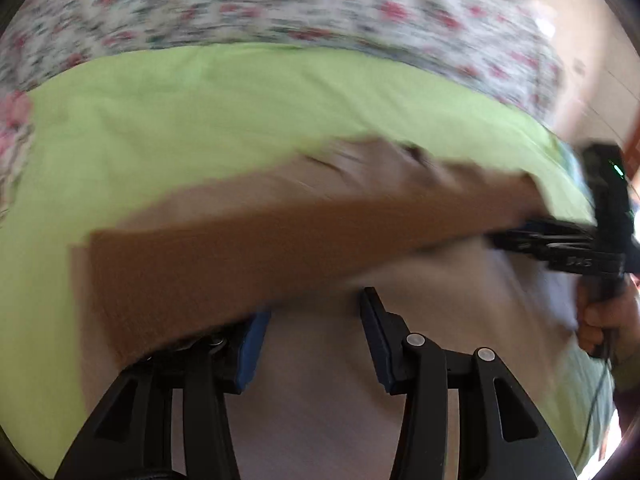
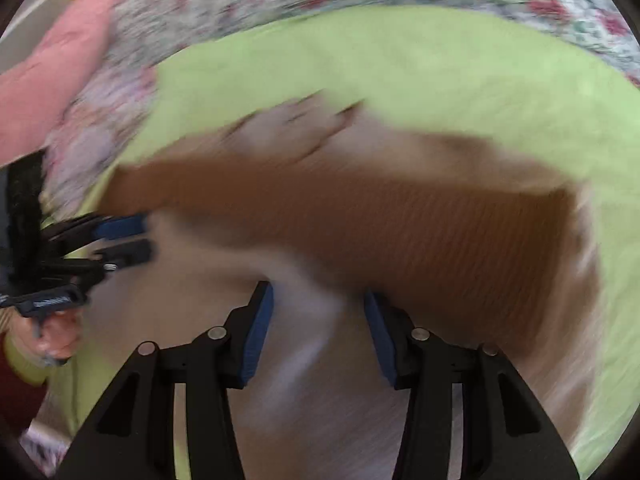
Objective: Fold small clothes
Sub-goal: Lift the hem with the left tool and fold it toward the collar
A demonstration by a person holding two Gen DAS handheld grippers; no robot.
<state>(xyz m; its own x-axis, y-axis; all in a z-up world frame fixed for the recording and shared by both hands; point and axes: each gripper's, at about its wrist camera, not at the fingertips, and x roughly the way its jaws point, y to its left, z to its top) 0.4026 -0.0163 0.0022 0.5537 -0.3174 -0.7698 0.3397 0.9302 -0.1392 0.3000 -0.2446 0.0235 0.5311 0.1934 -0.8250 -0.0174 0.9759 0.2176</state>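
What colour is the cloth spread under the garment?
Lime green cloth, clearest in the right wrist view.

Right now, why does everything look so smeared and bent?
Left wrist view: motion blur smears the garment and floral sheet, while the left gripper stays sharp. Right wrist view: same streaking, and the fisheye curves the green cloth.
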